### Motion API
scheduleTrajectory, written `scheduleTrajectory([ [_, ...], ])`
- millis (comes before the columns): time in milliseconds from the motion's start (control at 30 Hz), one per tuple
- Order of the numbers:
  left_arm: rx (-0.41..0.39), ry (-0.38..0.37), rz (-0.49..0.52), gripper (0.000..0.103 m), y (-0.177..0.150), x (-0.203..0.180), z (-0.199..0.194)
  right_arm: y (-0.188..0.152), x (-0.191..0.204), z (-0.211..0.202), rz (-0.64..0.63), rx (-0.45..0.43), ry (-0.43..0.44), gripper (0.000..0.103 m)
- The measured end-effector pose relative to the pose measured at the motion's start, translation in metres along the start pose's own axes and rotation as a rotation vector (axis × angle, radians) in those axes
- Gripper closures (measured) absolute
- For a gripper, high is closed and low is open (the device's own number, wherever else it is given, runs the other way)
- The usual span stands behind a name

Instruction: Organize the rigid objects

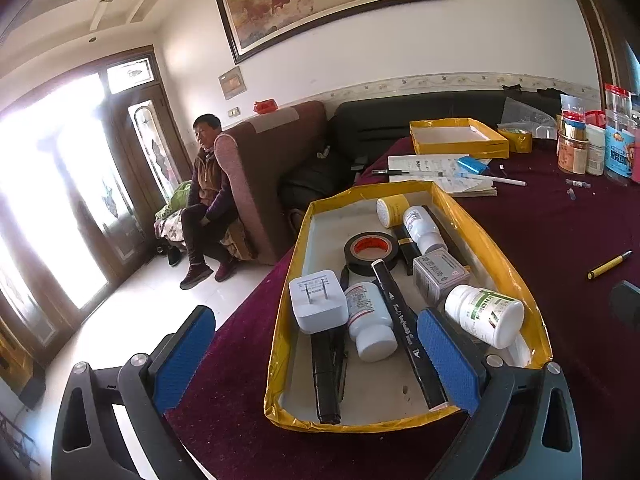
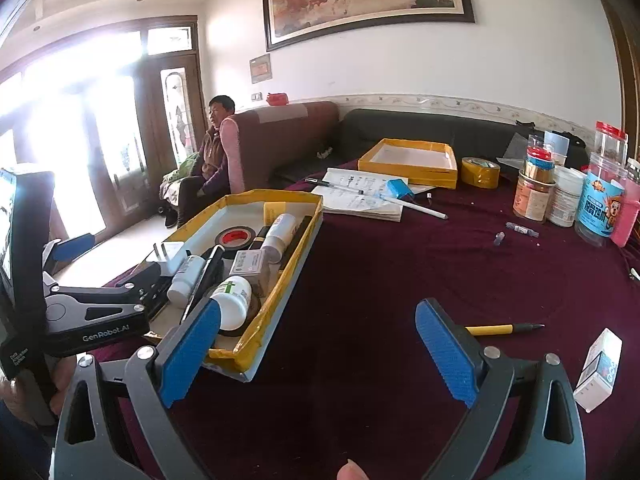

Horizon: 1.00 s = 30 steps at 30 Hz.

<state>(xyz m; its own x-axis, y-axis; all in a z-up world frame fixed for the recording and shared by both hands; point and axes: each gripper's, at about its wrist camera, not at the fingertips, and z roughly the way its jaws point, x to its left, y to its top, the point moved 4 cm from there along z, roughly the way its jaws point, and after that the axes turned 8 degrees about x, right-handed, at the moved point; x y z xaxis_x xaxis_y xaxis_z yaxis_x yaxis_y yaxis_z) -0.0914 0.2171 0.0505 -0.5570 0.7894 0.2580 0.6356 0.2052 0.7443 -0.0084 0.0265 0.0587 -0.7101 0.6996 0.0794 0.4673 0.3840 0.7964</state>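
A yellow-rimmed tray (image 1: 286,320) (image 2: 296,248) on the maroon tablecloth holds several rigid items: a white plug adapter (image 1: 318,300), a white pill bottle (image 1: 370,326), a black marker (image 1: 404,328), a green-labelled bottle (image 1: 486,314), a black tape roll (image 1: 370,250) and a small grey box (image 1: 440,276). My left gripper (image 1: 316,356) is open over the tray's near end, its right pad beside the marker. My right gripper (image 2: 320,354) is open and empty above bare cloth right of the tray. A yellow pen (image 2: 500,329) (image 1: 610,264) lies just beyond its right finger.
An empty yellow tray (image 2: 408,162), a notebook (image 2: 360,196) with pens, and a yellow tape roll (image 2: 480,172) lie farther back. Jars (image 2: 600,200) crowd the far right. A small white box (image 2: 598,368) sits near right. A person (image 2: 212,160) sits on the sofa beyond the table's left edge.
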Motion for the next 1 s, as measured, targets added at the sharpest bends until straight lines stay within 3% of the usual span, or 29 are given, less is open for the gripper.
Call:
scheduleTrajectory([
  [1000, 0.020, -0.050, 0.014, 0.001, -0.0004, -0.0056, 0.0029, -0.0015, 0.0020, 0.0013, -0.008, 0.014, 0.012, 0.005],
])
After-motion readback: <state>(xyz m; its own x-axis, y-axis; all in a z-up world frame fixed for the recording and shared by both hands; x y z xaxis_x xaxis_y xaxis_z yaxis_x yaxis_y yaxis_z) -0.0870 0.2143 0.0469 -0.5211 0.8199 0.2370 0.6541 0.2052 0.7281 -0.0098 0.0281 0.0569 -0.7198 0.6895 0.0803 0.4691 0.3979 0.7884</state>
